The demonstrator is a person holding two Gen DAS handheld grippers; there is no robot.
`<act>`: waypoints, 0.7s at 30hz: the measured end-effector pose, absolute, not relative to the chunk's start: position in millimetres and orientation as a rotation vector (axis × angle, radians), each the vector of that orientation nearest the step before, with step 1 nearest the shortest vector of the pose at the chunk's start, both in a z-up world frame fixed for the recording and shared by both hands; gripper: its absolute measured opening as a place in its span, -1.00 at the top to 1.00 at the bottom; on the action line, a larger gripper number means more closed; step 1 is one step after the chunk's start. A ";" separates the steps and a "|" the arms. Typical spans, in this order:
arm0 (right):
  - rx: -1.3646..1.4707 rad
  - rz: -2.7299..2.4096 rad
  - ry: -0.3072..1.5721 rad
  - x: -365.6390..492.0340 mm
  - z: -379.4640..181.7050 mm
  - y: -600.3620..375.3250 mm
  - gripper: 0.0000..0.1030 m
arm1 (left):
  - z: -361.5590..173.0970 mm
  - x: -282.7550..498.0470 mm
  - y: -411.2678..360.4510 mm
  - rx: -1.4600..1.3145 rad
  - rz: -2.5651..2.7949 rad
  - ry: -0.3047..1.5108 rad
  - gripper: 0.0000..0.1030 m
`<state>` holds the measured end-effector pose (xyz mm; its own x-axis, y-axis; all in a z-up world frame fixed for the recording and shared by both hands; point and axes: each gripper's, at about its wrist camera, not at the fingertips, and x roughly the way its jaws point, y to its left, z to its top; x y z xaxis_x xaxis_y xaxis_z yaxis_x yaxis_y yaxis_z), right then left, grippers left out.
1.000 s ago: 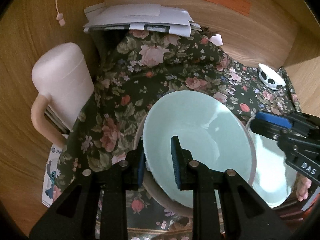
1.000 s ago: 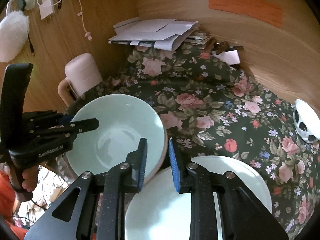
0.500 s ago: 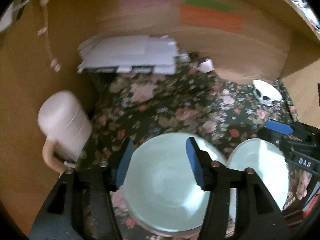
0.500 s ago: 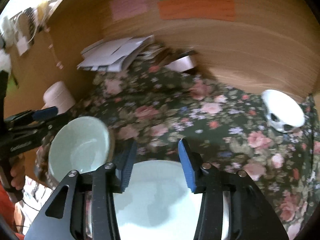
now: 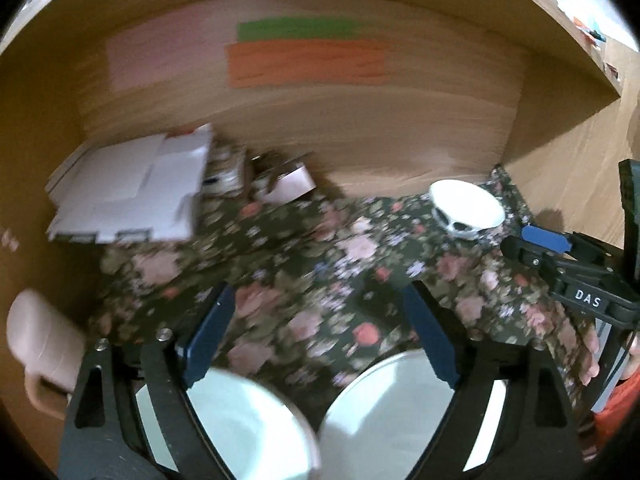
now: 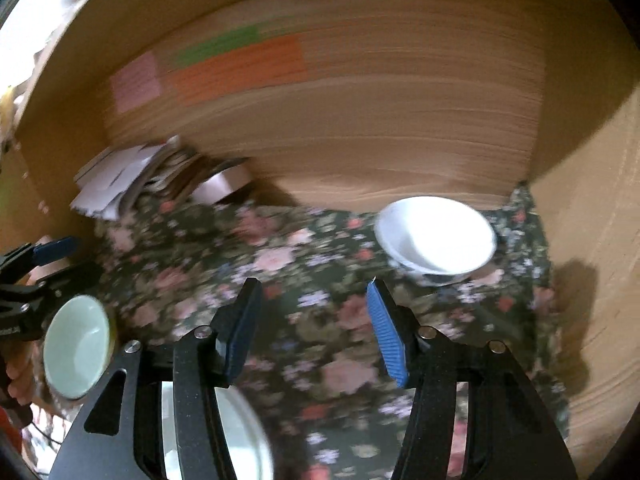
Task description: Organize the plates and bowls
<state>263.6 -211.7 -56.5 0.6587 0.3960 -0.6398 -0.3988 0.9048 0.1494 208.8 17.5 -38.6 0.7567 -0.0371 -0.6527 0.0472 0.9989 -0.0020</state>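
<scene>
A pale green bowl [image 5: 244, 424] and a pale green plate [image 5: 392, 412] lie side by side on the floral cloth at the near edge. My left gripper [image 5: 320, 336] is open and empty, raised above and behind them. My right gripper [image 6: 316, 328] is open and empty, above the cloth; the plate [image 6: 236, 436] shows under its left finger and the bowl [image 6: 76, 344] at far left. A white bowl with dark spots [image 6: 436, 236] stands at the back right, ahead of the right gripper; it also shows in the left wrist view [image 5: 466, 210].
Wooden walls enclose the floral cloth [image 5: 320, 264] at back and sides. A stack of white papers [image 5: 132, 188] and a tape roll [image 6: 224, 184] lie at the back left. A pink mug [image 5: 40, 348] stands at the left.
Both grippers have opened wide and pulled up and back from the green bowl and plate. The right gripper has swung right toward the white spotted bowl.
</scene>
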 end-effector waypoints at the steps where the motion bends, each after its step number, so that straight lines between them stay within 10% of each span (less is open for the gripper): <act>1: 0.001 0.435 0.725 268.6 -57.1 -218.3 0.01 | -38.6 216.8 9.0 0.025 -0.058 0.714 -0.71; 21: 0.088 0.163 0.882 389.9 -120.5 -300.2 0.01 | -79.9 343.7 -57.4 0.063 -0.143 0.839 -0.77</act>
<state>389.9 -300.2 -120.5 0.6241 0.1785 -0.7607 -0.1057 0.9839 0.1442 343.7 -57.4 -79.9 0.6592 -0.1013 -0.7451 0.1507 0.9886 -0.0010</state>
